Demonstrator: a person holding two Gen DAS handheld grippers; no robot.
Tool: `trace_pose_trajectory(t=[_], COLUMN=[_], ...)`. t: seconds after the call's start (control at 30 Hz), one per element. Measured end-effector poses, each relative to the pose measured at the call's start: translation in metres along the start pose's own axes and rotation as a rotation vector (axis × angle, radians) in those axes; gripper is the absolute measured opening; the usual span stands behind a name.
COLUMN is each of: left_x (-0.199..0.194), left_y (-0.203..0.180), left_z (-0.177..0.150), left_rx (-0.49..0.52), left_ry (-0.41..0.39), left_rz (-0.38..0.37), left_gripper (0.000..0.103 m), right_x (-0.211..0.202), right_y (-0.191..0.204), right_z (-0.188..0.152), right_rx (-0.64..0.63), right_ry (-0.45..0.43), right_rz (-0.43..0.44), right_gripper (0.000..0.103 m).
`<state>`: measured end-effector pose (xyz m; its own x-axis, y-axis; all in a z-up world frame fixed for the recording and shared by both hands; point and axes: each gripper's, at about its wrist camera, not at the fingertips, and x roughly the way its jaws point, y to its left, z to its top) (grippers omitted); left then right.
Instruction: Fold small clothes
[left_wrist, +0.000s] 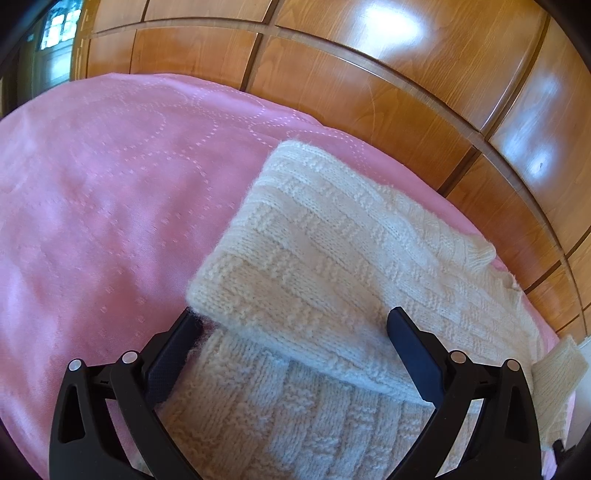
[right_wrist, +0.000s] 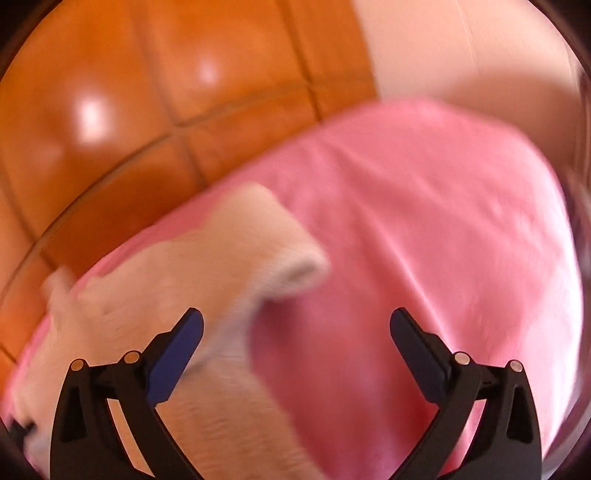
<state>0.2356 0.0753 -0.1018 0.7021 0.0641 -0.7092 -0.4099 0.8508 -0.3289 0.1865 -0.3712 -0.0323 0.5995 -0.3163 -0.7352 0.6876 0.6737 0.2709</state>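
The cream knitted sweater lies half-folded at the pink bed's far edge; both the left hand-held gripper and the right hand-held gripper gape apart, gripping nothing, likely between folds.

Both wrist views look steeply down along their own fingers, close over the pink bedspread, the left sharp above the cream knit garment, the right blurred beside it, and both share garment, bedspread and wooden panelling behind
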Motion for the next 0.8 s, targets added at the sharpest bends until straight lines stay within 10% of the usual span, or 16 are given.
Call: trace_pose_trajectory(t=[0.23, 0.37, 0.57, 0.7, 0.8], left_x=[-0.058, -0.06, -0.024, -0.007, -0.003], left_y=[-0.071, -0.128, -0.174, -0.182, -0.191], left_z=[-0.015, -0.033, -0.056, -0.067, -0.073], left_rx=[0.21, 0.33, 0.355, 0.327, 0.352], left_ry=[-0.031, 0.098, 0.284, 0.325, 0.338], left_rz=[-0.238, -0.379, -0.347, -0.3, -0.301], left_gripper=[0.099, 0.097, 0.065, 0.061, 0.031], right_x=[0.012, 0.009, 0.007, 0.008, 0.008], right_y=[-0.008, -0.005, -0.007, -0.007, -0.007], right_z=[0.002, 0.005, 0.002, 0.002, 0.002], right_rx=[0.027, 0.044, 0.058, 0.057, 0.054], right_ry=[0.057, 0.048, 0.037, 0.032, 0.031], right_rz=[0.024, 0.046, 0.066, 0.066, 0.064], right_gripper=[0.101, 0.101, 0.101, 0.101, 0.101])
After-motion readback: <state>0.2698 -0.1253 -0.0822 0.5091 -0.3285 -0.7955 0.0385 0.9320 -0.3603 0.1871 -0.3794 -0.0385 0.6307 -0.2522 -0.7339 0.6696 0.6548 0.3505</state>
